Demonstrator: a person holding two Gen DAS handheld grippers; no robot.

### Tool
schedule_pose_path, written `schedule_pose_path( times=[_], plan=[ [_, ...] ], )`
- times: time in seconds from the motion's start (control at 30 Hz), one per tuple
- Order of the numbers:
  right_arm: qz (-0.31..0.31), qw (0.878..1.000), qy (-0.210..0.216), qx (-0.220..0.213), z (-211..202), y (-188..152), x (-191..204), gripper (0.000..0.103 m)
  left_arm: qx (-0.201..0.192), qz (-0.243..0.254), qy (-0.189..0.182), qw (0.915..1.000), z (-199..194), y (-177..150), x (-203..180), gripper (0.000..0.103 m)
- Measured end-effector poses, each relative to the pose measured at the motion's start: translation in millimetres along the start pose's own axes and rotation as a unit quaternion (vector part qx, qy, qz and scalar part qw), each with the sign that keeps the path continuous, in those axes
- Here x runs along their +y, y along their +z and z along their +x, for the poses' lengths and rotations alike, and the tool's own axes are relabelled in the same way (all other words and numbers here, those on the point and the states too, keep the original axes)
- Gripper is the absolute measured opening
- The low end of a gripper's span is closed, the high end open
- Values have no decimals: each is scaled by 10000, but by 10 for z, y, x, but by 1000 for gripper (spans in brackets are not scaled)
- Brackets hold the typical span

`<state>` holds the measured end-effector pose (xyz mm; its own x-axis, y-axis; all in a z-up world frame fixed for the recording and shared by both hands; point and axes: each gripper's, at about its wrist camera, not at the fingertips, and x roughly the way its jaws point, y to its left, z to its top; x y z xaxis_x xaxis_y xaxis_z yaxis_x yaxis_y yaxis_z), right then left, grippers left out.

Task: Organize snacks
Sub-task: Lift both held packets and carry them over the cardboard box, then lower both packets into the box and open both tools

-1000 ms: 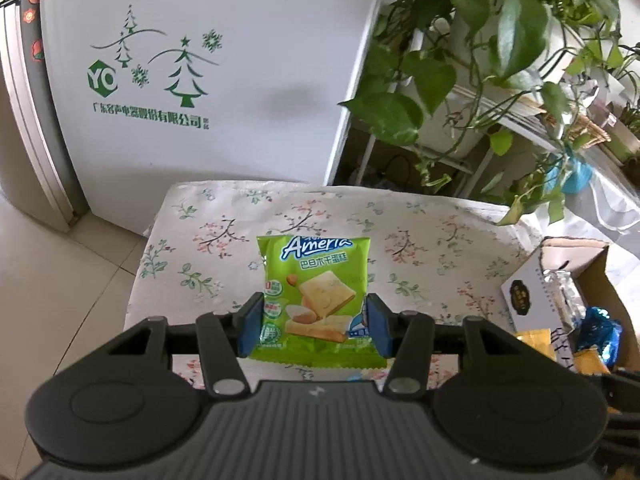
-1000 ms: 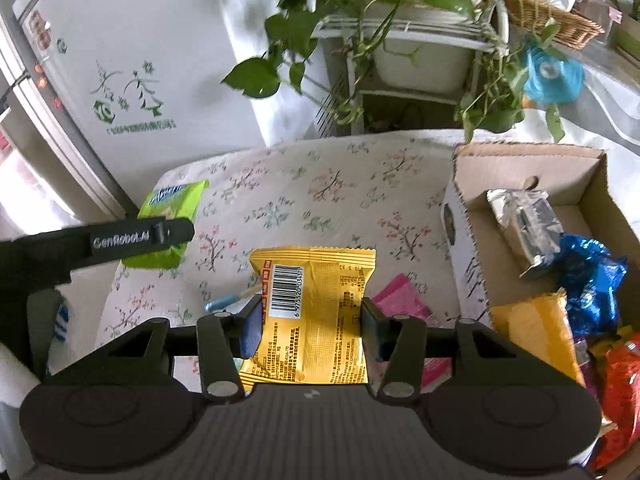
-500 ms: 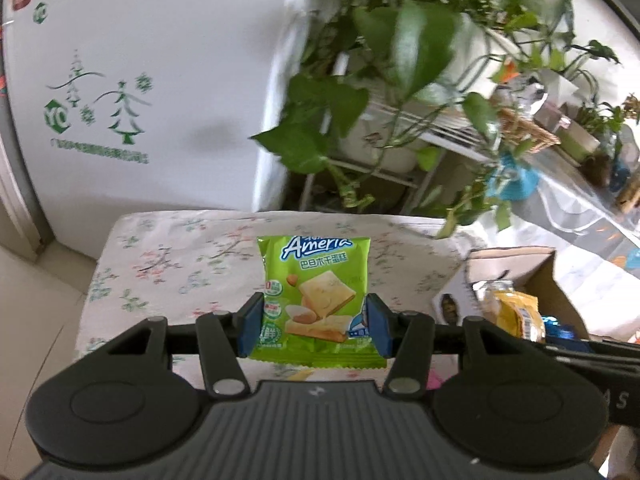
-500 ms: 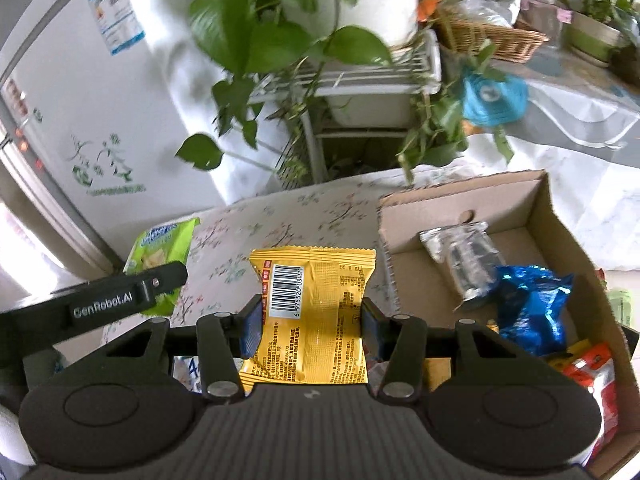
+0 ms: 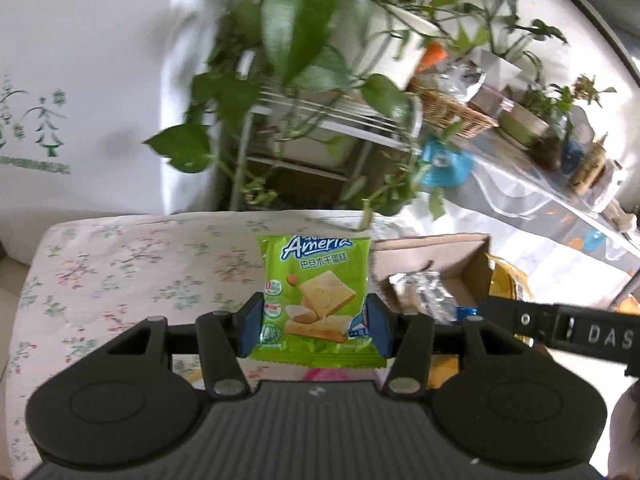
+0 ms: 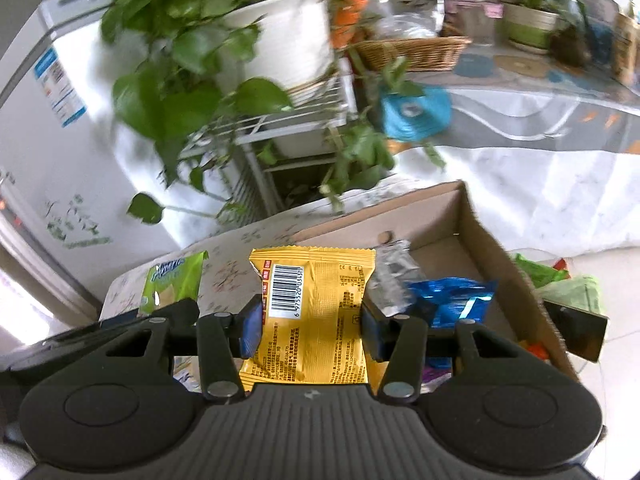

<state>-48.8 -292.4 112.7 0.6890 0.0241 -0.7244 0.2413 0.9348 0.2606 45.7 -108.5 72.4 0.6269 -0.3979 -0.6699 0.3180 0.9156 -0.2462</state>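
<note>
My left gripper (image 5: 315, 330) is shut on a green Ameria snack packet (image 5: 316, 296) and holds it above the floral tablecloth (image 5: 120, 264), left of the cardboard box (image 5: 440, 250). My right gripper (image 6: 312, 330) is shut on a yellow snack packet (image 6: 316, 316) with its barcode side up, held over the near left part of the cardboard box (image 6: 472, 220). The green packet also shows in the right wrist view (image 6: 174, 280), to the left. Inside the box lie a silver packet (image 6: 394, 276) and a blue packet (image 6: 456, 300).
A white fridge (image 6: 60, 140) stands at the left behind the table. A wire rack with a trailing potted plant (image 6: 240, 80) stands just behind the table. A counter with a wicker basket (image 6: 412, 52) is at the back right. More packets (image 6: 560, 280) lie right of the box.
Both grippers have swung to the right with their packets. The box now sits closer and more central in both views, and the fridge has slid off to the left.
</note>
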Motion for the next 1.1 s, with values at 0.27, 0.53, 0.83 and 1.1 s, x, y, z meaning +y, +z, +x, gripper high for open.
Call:
schedule_pose_path(
  times=[0.27,0.53,0.83,1.1],
  plan=[
    [395,9990,-159,-144,-135,44,-330,56,1,240,-367,9990,65,-17,-317,52],
    [605,9976,-301,-161,-211,31,-567,56,102,493,-576,9971,178,-93,-566,53],
    [769,9958,-483,-92,-224,-8,-736,56,153,692,-752,9946,291,-158,-778,53],
    [857,9947,-566,-76,-215,-21,-772,68,9,993,-740,9923,262,-202,-921,79]
  ],
)
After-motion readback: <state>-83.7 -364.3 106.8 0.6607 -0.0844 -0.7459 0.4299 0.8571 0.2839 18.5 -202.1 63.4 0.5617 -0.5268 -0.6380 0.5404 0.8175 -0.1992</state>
